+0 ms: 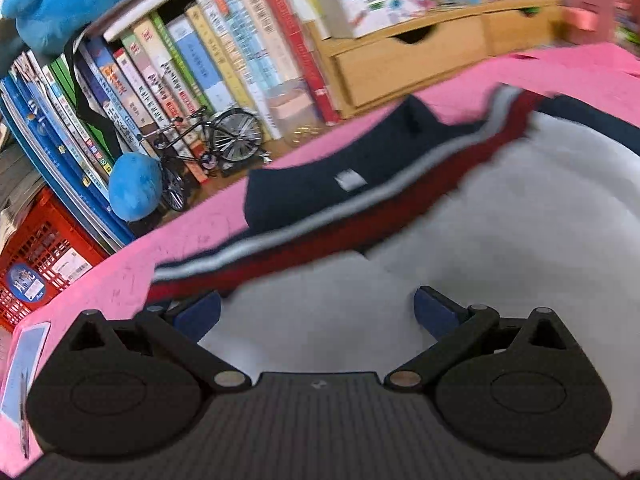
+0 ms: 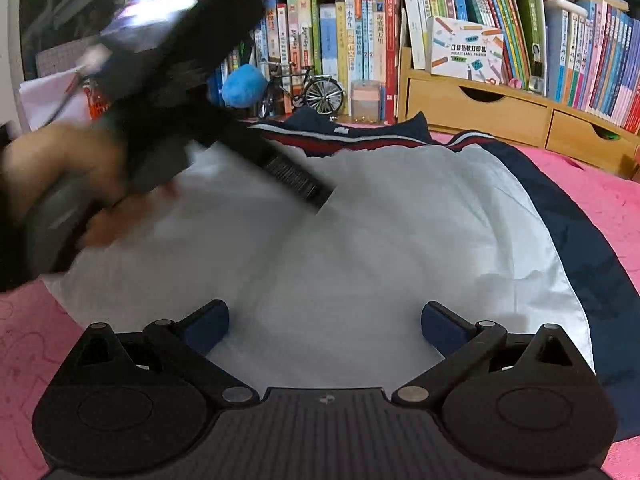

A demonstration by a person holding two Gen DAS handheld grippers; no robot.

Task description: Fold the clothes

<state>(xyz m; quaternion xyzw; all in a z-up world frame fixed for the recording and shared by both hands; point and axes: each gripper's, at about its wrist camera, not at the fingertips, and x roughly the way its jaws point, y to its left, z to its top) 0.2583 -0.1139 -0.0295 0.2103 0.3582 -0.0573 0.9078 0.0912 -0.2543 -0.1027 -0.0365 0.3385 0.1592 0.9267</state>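
A white garment (image 2: 360, 240) with a navy collar and red-and-grey striped trim lies spread on a pink table (image 2: 592, 192), directly ahead of both tongs. The right gripper (image 2: 325, 322) hovers over the near hem, its blue-padded fingers spread wide with only white cloth showing between them; whether the pads touch the fabric cannot be told. To its left, blurred by motion, the left gripper (image 2: 296, 182) reaches across the cloth from a person's hand (image 2: 60, 168); from this side its body hides its fingertips and part of the collar. The left wrist view shows that gripper (image 1: 318, 312) also spread apart, holding nothing, its left pad just beside the striped trim (image 1: 320, 240) and the navy collar (image 1: 320, 176) beyond it; the whole view is tilted and smeared. Past the collar, a model bicycle (image 2: 308, 92), a blue plush toy (image 2: 244, 86), rows of books (image 2: 352, 40) and a wooden drawer unit (image 2: 472, 108) stand along the table's far edge, the drawers cut off at the right.
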